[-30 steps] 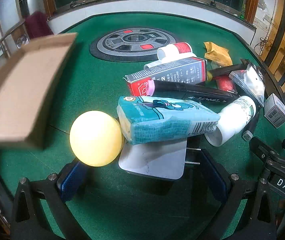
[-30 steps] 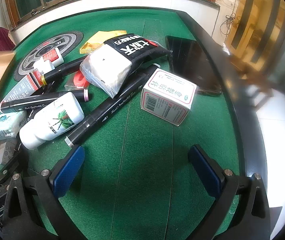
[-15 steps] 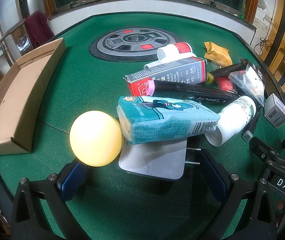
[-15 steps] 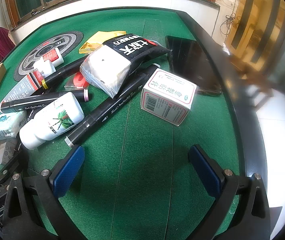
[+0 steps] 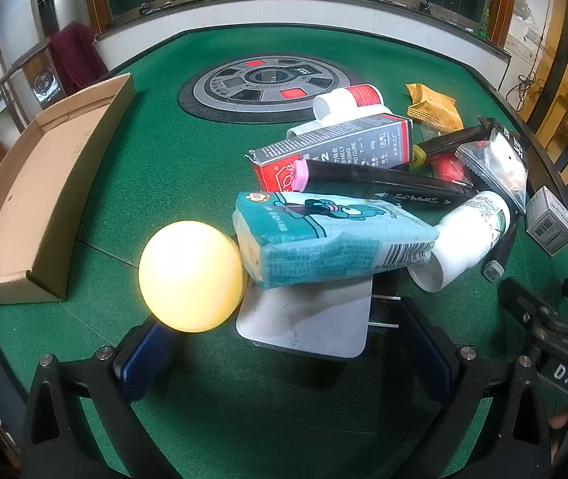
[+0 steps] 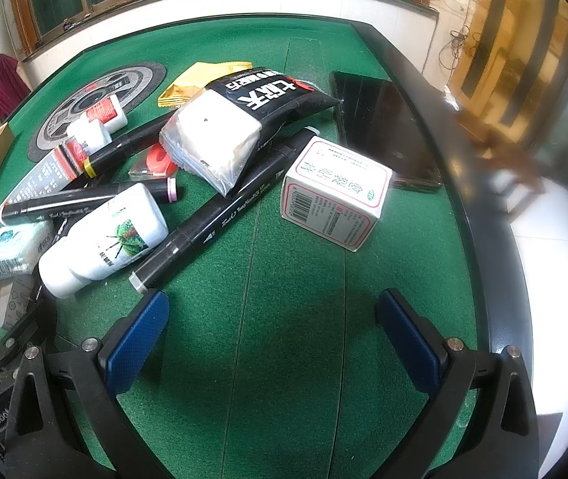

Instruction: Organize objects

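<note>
Green felt covers the table (image 6: 292,279), and most of the clutter overlaps, so several things show only in part. A white charger (image 5: 308,315) lies half buried under the teal tissue pack (image 5: 324,235), its prongs poking out to the side. A small red item (image 6: 158,159) under the black-and-white snack bag (image 6: 236,127) is too covered to identify. The yellow ball (image 5: 190,275) touches the tissue pack and hides part of one blue pad of the left claw (image 5: 284,359), which is spread wide and holds nothing. The right claw (image 6: 276,339) is likewise spread over bare felt, with open room between it and the white carton (image 6: 336,195). A black marker (image 6: 220,215) and a smooth white bottle (image 6: 104,239) lie just beside it. At the table's left edge rests a shallow cardboard tray (image 5: 40,199), its near corner cut off. A dark phone (image 6: 383,127) lies along the right edge.
</note>
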A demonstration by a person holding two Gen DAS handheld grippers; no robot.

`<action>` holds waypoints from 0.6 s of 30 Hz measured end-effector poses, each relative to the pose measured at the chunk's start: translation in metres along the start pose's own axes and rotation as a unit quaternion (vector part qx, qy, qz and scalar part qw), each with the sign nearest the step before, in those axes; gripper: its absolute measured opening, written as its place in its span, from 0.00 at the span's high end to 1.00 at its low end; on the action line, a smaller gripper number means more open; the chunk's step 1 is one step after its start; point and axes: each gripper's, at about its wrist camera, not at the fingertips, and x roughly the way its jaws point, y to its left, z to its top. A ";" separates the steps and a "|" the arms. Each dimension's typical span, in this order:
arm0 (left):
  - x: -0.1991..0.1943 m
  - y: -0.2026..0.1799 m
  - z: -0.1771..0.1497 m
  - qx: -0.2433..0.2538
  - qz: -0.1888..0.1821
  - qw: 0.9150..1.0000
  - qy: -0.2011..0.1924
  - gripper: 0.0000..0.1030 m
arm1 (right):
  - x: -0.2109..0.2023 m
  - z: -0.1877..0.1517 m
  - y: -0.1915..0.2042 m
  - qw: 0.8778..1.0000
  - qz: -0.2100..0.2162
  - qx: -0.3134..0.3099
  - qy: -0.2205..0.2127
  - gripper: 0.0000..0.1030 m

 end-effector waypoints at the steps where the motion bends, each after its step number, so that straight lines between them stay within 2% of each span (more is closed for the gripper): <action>1: 0.000 0.000 0.000 0.000 0.000 1.000 0.000 0.01 | 0.002 0.002 -0.003 1.000 0.003 -0.006 0.002 0.00; 8: -0.001 0.001 -0.001 0.000 0.000 1.000 0.000 0.01 | 0.002 0.004 0.000 0.997 0.044 -0.066 -0.005 0.00; 18: 0.000 0.000 0.000 0.000 0.000 1.000 0.000 0.01 | 0.000 -0.001 0.002 0.997 0.045 -0.069 -0.004 0.00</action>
